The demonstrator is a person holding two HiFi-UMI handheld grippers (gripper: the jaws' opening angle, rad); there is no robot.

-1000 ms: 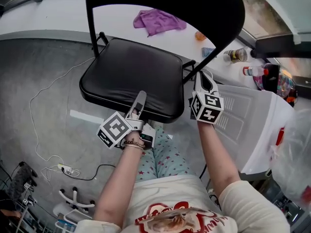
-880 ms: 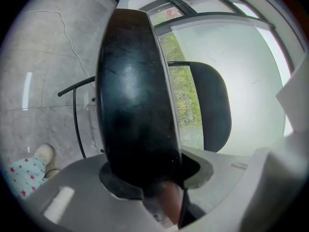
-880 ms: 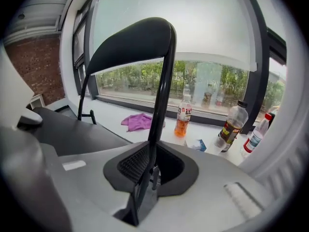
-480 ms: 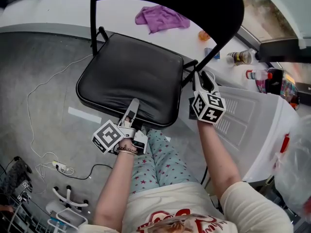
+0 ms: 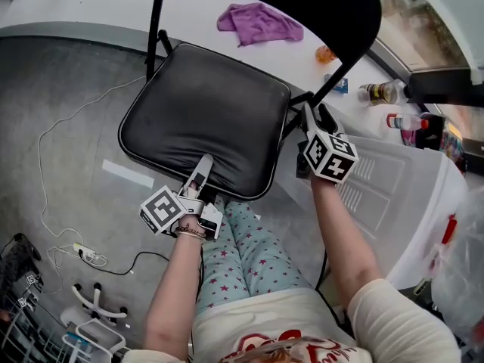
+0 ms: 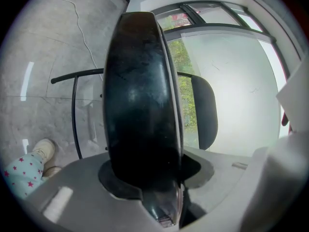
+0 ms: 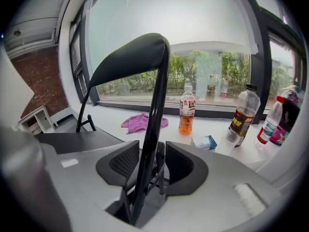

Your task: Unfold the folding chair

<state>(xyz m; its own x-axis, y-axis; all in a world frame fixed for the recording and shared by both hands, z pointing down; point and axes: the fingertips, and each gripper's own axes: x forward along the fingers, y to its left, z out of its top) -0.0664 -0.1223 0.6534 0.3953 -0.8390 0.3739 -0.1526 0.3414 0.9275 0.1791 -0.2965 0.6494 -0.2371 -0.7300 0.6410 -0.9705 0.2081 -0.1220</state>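
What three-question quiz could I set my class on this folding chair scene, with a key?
1. True or false: the left tongs are shut on the front edge of the padded seat.
2. What stands between the right tongs?
A. the chair's black frame tube
B. a drink bottle
C. a white cable
3. Fill in: the crumpled cloth on the white ledge beyond the chair is ___ in colour.

Key: 1 true; 2 A; 3 purple.
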